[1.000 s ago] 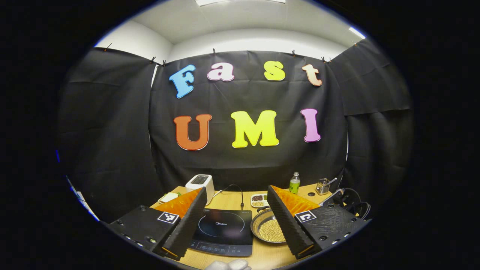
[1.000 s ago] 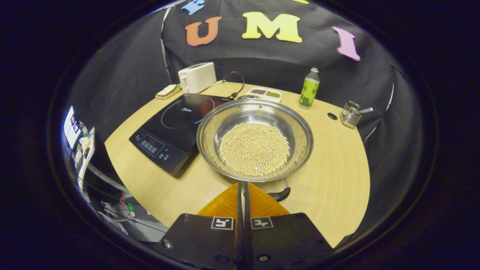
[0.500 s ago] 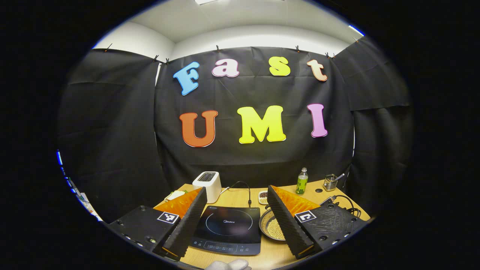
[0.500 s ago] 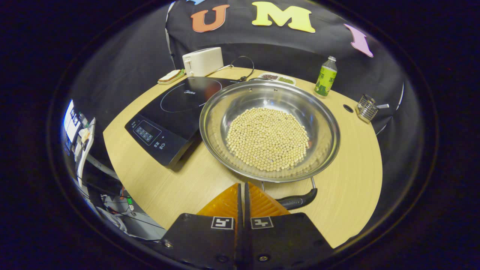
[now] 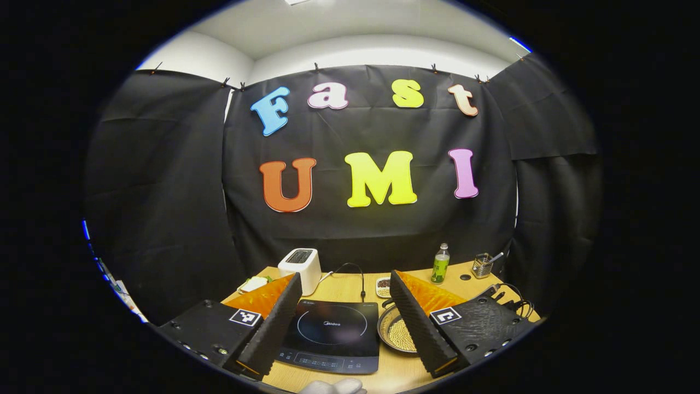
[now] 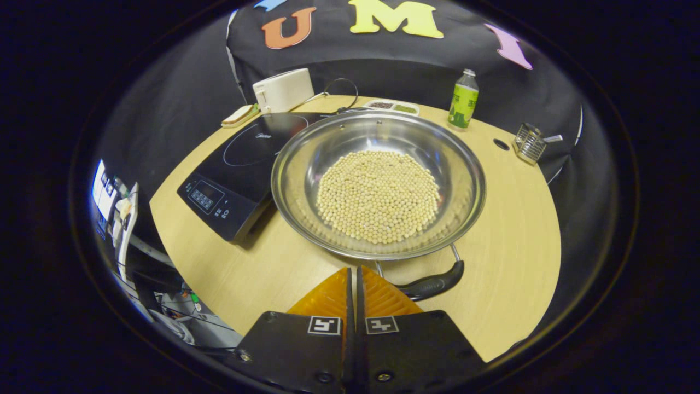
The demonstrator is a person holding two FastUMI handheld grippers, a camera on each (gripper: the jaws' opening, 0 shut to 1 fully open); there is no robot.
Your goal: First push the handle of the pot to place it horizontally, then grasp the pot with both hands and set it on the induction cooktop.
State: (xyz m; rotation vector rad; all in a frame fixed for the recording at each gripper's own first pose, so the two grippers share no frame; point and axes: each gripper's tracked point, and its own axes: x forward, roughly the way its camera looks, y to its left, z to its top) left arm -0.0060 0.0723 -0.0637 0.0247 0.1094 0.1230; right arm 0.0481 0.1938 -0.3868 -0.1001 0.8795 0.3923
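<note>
In the right gripper view, a steel pot [image 6: 377, 186] full of pale beans sits on the wooden table [image 6: 508, 262], just right of the black induction cooktop [image 6: 240, 164]. The pot's near black handle [image 6: 432, 284] lies close to the table's front edge. My right gripper [image 6: 353, 269] is shut with nothing in it, its tips just left of that handle. In the left gripper view, my left gripper [image 5: 345, 277] hangs open above the cooktop [image 5: 331, 334]. Its right finger hides part of the pot [image 5: 396, 334].
A white toaster [image 6: 281, 90], a small snack plate [image 6: 238, 115], a divided dish [image 6: 394, 106], a green bottle [image 6: 462, 93] and a wire utensil holder [image 6: 528, 143] stand along the table's back. A gloved hand [image 5: 333, 386] shows at the bottom of the left gripper view.
My right gripper has come closer to the pot, whose near handle now lies just right of its tips. The left gripper has shifted slightly and stays open.
</note>
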